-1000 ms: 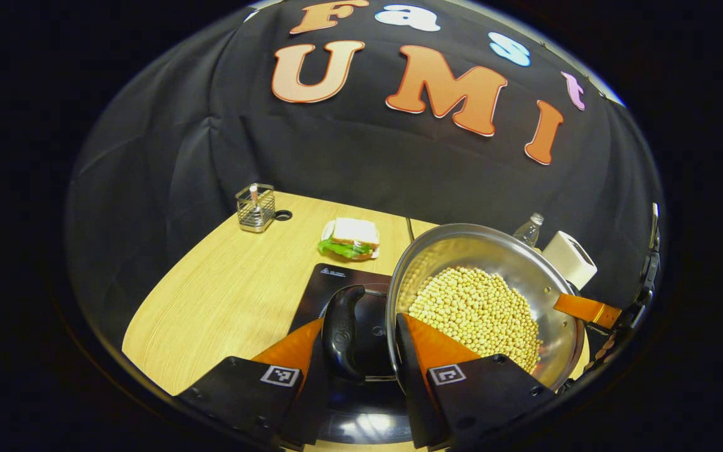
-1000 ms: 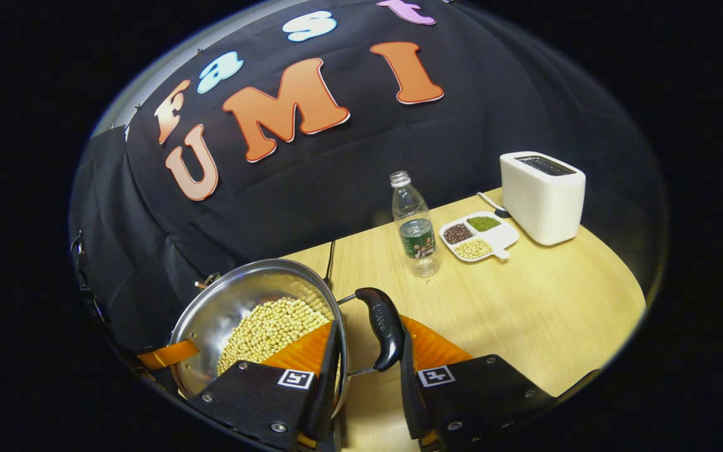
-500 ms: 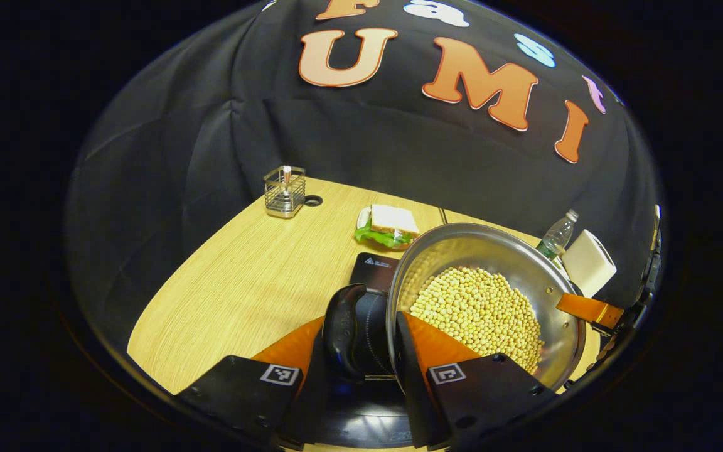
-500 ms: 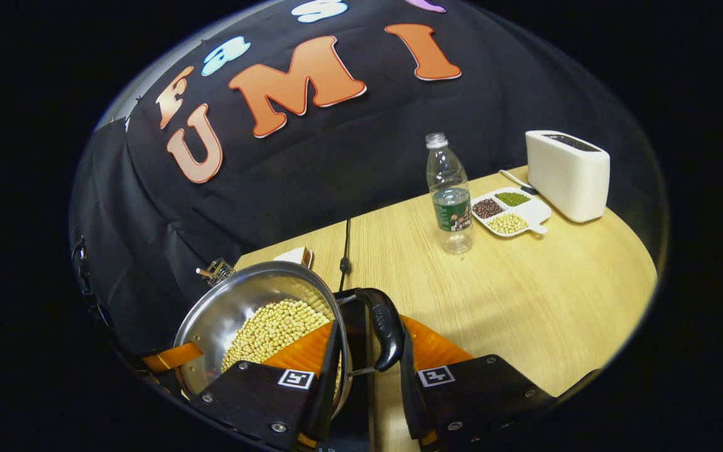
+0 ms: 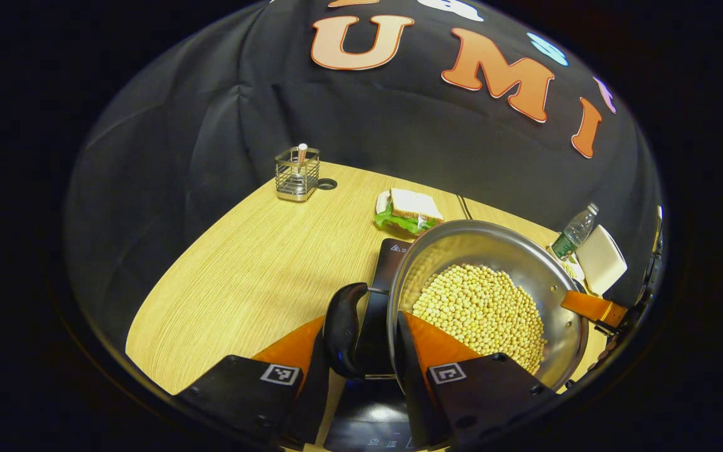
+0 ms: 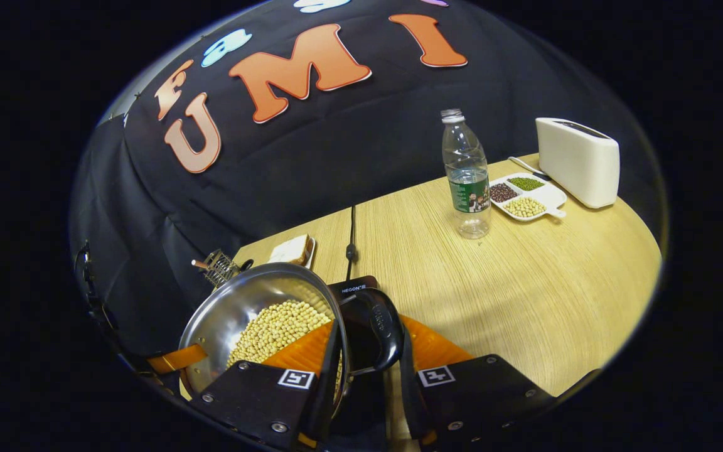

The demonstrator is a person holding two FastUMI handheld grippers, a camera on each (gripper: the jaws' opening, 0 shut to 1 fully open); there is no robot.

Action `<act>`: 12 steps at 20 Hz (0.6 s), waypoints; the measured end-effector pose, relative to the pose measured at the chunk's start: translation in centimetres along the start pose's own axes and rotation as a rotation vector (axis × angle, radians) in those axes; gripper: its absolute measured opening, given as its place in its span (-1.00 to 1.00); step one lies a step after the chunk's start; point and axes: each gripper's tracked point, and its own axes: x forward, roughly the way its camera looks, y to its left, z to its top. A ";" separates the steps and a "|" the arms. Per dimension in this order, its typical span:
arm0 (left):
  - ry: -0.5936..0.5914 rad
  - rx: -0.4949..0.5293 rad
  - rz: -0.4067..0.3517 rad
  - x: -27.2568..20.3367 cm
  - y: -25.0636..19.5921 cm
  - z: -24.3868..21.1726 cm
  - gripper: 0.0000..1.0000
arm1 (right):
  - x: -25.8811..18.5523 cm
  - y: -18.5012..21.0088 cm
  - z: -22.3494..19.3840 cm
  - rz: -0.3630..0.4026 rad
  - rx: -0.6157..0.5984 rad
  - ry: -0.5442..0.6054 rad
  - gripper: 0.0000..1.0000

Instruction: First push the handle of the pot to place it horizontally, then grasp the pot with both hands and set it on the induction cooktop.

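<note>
Pot held between two hand-held grippers, hanging over the induction cooktop at the near middle of the tabletop; not yet set down, by the look of it. Left hand-held gripper closed narrow across the pot's rim and wall, one finger inside over the beans, the other outside behind the black side handle; right hand-held gripper closed the same way at the opposite side, its own black handle between the fingers.

Risks from here: uneven lowering by the two hands, tipping the pot and spilling soybeans over the rim; thin polished wall sliding between the fingers under the load; landing off-centre on the cooktop, judging from how much of the glass shows toward 9 o'clock of the pot in the left gripper view; sandwich just beyond the cooktop at 12 o'clock, close enough to be nudged.

Shiny steel, wide and shallow, roughly half full of pale yellow beans; two black loop handles lying level.
</note>
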 end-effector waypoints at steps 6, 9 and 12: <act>-0.005 -0.003 -0.020 0.1 0.0 0.2 0.20 | 0.0 0.1 0.1 0.006 -0.016 -0.003 0.01; -0.006 -0.011 -0.021 -0.2 0.0 0.1 0.27 | -0.1 0.3 0.0 0.020 -0.017 0.005 0.07; -0.015 -0.003 -0.006 -0.6 0.5 0.3 0.41 | -1.2 0.0 1.8 0.018 -0.051 -0.051 0.27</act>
